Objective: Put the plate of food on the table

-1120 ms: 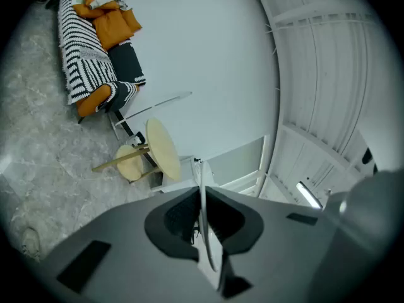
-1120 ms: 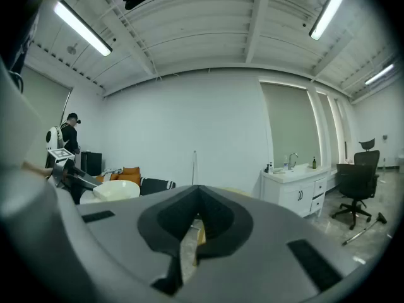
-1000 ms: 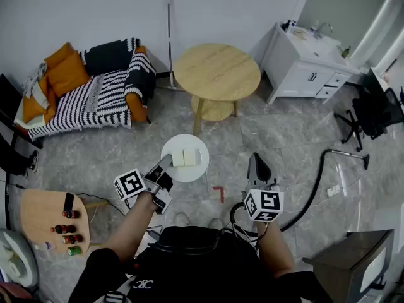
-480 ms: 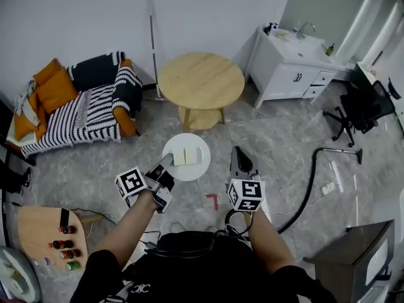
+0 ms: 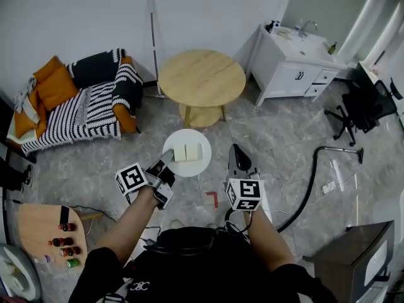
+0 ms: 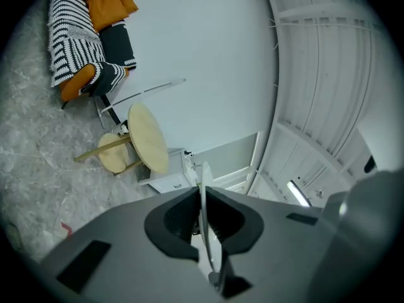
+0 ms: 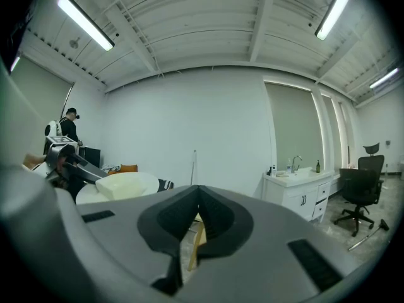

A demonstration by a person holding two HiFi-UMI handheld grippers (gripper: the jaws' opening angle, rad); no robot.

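Plate, round and white, bearing two pale food blocks, hangs over grey marble floor, near rim grasped by left gripper, short of the round wooden table; right gripper clenched, empty.

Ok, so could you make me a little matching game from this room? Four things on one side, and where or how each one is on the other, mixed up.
Things:
1. white plate
2. round wooden table
3. right gripper
4. white cabinet

Places or states:
A. jaws shut, nothing between them
B. rim clamped in the left gripper, two pale blocks of food on it
C. stands ahead of the person, beside the striped sofa
D. by the wall at the right, tap on top

Pairs: 1-B, 2-C, 3-A, 4-D.
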